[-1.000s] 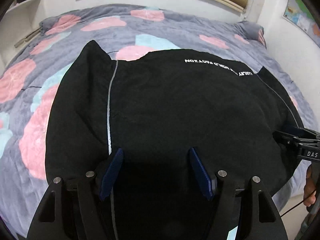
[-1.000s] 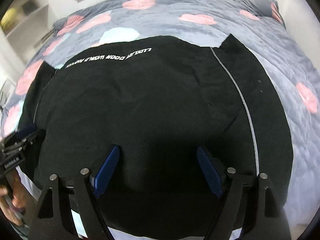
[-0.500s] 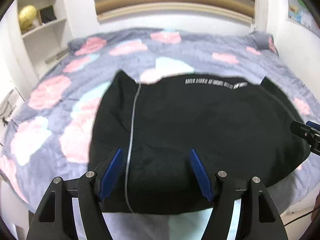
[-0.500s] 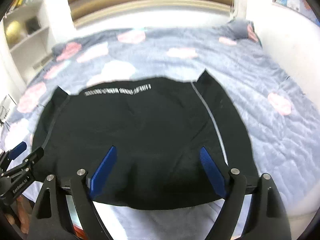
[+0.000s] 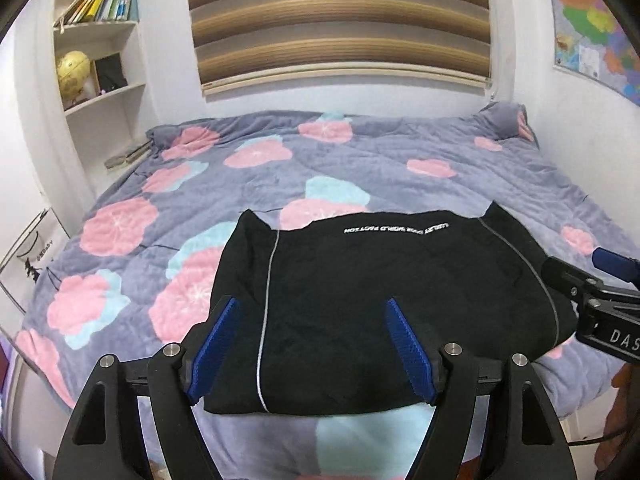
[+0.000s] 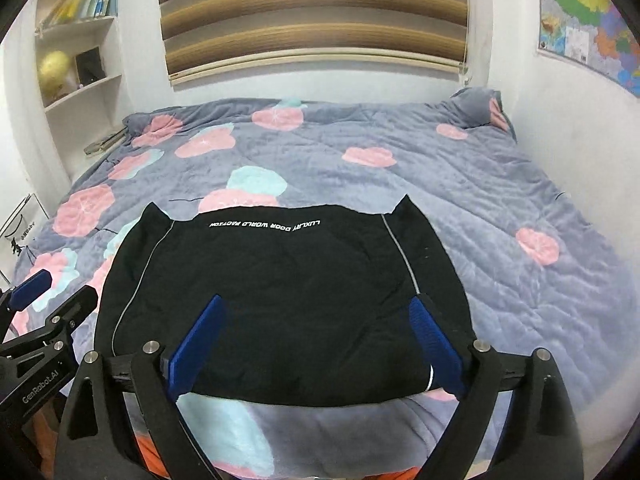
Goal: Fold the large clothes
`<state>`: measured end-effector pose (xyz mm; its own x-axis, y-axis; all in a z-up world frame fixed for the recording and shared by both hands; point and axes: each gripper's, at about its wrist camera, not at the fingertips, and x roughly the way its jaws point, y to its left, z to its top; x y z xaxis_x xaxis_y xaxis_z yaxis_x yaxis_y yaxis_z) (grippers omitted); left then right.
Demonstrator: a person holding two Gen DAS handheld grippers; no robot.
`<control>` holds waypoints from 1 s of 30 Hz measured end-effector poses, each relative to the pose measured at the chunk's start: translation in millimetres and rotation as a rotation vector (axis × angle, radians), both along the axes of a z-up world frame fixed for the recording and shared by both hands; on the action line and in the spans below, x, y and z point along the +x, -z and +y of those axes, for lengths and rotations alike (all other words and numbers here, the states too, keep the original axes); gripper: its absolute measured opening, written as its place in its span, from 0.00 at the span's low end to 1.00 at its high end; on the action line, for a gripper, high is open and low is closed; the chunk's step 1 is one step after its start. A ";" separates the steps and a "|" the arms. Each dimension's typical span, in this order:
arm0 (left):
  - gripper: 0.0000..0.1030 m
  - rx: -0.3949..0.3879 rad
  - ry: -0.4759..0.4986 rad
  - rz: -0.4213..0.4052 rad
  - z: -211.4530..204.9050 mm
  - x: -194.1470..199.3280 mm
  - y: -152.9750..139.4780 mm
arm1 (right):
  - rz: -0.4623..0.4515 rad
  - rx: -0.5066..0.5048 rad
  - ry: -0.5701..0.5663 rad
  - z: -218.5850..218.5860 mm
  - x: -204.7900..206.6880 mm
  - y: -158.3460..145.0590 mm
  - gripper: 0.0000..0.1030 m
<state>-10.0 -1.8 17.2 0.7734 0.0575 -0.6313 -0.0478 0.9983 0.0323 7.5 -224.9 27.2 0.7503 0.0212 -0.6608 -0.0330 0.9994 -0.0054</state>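
Left wrist view: both claws lifted back from the folded black sweatshirt (image 5: 360,308) on the bed (image 5: 460,200).

A second ago the garment filled both views; now it lies small and flat in the lower middle of each frame, with the striped blind (image 5: 340,20), bookshelf (image 5: 96,40) and wall map (image 5: 596,20) come into sight above. The left claw (image 5: 312,344) and right claw (image 6: 316,344) both stand apart with nothing gripped, their jaws having just been opening, blue pads above the sweatshirt's near edge.
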 end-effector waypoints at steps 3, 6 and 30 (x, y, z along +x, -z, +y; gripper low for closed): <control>0.75 0.007 -0.007 -0.011 -1.3 -5.0 -2.3 | -0.005 -0.001 0.005 0.2 -5.2 -1.5 0.93; 0.75 -0.006 -0.015 -0.014 -0.4 -9.2 -3.6 | 0.014 -0.008 0.006 3.5 -7.6 1.4 0.93; 0.75 -0.084 -0.084 -0.042 21.5 -20.1 -4.5 | 0.037 -0.073 -0.052 39.6 -14.0 6.0 0.93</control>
